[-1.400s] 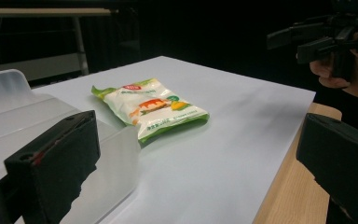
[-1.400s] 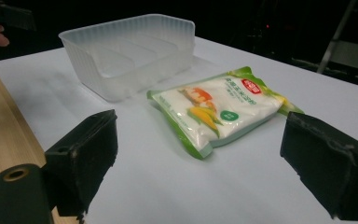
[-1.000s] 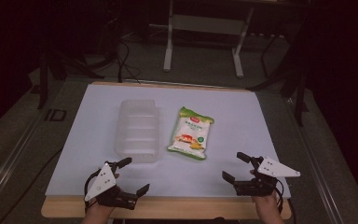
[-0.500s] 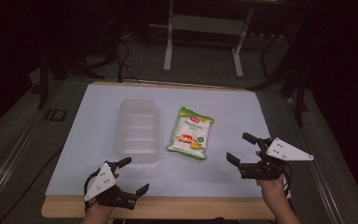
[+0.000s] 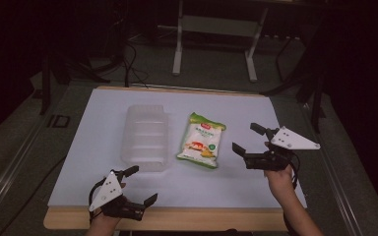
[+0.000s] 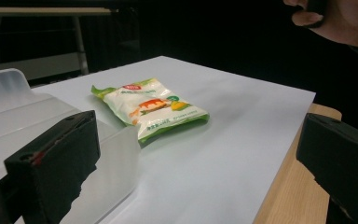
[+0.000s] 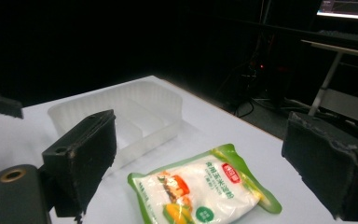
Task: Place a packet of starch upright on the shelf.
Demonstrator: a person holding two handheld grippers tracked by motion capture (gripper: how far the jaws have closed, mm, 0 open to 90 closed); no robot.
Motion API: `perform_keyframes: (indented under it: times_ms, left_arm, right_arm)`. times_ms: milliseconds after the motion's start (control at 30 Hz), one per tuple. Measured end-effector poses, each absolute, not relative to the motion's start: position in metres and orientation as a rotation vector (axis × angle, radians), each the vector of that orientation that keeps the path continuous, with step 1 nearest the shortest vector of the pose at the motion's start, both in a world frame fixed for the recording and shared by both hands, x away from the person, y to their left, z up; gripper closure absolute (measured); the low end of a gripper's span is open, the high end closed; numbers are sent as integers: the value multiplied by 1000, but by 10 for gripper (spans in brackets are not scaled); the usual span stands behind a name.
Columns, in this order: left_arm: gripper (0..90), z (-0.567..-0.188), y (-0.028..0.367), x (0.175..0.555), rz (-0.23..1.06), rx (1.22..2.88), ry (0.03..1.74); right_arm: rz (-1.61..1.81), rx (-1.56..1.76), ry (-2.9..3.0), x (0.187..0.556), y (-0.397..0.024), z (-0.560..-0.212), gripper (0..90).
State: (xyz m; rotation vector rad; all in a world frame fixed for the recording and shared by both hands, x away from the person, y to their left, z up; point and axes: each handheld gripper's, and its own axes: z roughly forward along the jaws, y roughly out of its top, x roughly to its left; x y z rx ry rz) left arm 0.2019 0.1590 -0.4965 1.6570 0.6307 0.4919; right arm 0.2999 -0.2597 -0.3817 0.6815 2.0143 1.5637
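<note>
Two things lie on the white sheet (image 5: 236, 182) that covers the desk (image 5: 187, 219): a clear plastic tray (image 5: 145, 137) with ribbed compartments, and just to its right, apart from it, a green-edged food packet (image 5: 203, 140) lying flat. The left gripper (image 5: 139, 186) rests at the desk's near edge, below the tray's near wall, its fingers (image 6: 56, 163) spread wide and holding nothing; in the left gripper view the tray's corner stands between that gripper and the packet. The right gripper (image 5: 248, 140) hovers right of the packet, its fingers (image 7: 81, 156) likewise wide apart and empty, with the packet lying between them in the right gripper view and the tray beyond it. Behind the desk, a metal stand (image 5: 214, 39) and cables on the floor sit in deep shadow and are hard to make out. The packet's printed lettering is too small to read.
</note>
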Motion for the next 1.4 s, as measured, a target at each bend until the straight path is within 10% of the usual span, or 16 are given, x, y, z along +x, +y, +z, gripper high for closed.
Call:
perform_keyframes:
  times_ms: [1400]
  left_arm:
    - [0,-498,159,202,482,1667,627]
  right_arm:
    - [1470,890,2160,431,-239,-441,137]
